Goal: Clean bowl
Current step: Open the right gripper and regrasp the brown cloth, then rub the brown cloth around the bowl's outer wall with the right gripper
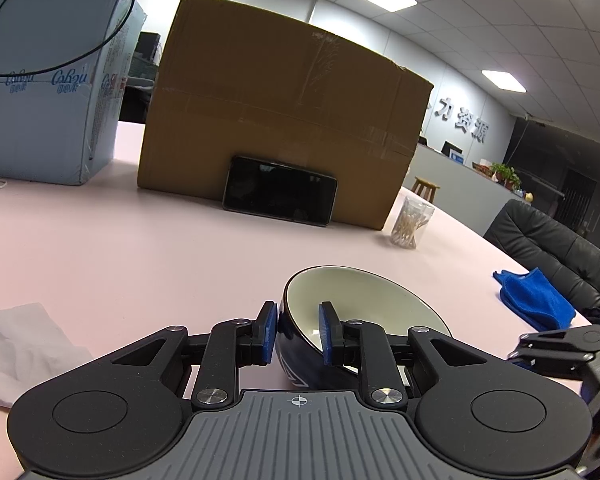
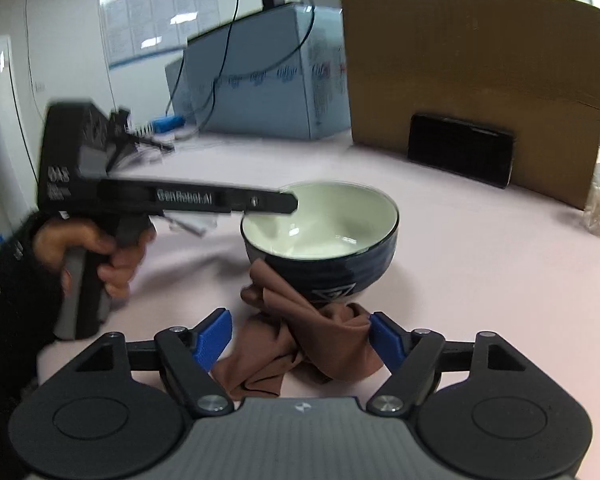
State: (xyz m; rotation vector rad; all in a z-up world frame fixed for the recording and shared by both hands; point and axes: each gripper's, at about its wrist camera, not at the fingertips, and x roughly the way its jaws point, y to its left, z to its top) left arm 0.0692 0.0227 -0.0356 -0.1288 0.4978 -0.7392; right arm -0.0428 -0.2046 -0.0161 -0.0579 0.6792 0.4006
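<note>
Bowl: dark blue ceramic bowl (image 2: 320, 248) with a cream inside, resting on the pale pink table (image 1: 120, 248) near its front edge, tipped slightly where the left claw holds its rim.
Crumpled tissue: a white crumpled paper sheet (image 1: 16, 348) lies on the table at the far left of the left wrist view, well apart from the bowl.
Blue carton: a light blue printed carton (image 1: 40, 92) stands at the back left, a black cable looped over it.
Left gripper: the black left gripper (image 1: 298, 336) with blue pads is clenched on the bowl's near wall, one pad outside, one inside; a bare hand (image 2: 88, 256) grips its handle.
Cardboard box: a large brown cardboard box (image 1: 284, 108) stands behind the bowl, beside the blue carton.
Phone: a black smartphone (image 1: 280, 190) leans on its long edge against the box front.
Brown cloth: a bunched brown fabric rag (image 2: 300, 348) lies touching the bowl's base.
Right gripper: the right gripper (image 2: 300, 340) is spread wide, its blue pads either side of the rag, not pinching it.
Swab jar: a clear plastic jar of cotton swabs (image 1: 412, 222) stands near the box's right corner.
Blue towel: a folded bright blue cloth (image 1: 534, 300) lies at the table's right edge.
</note>
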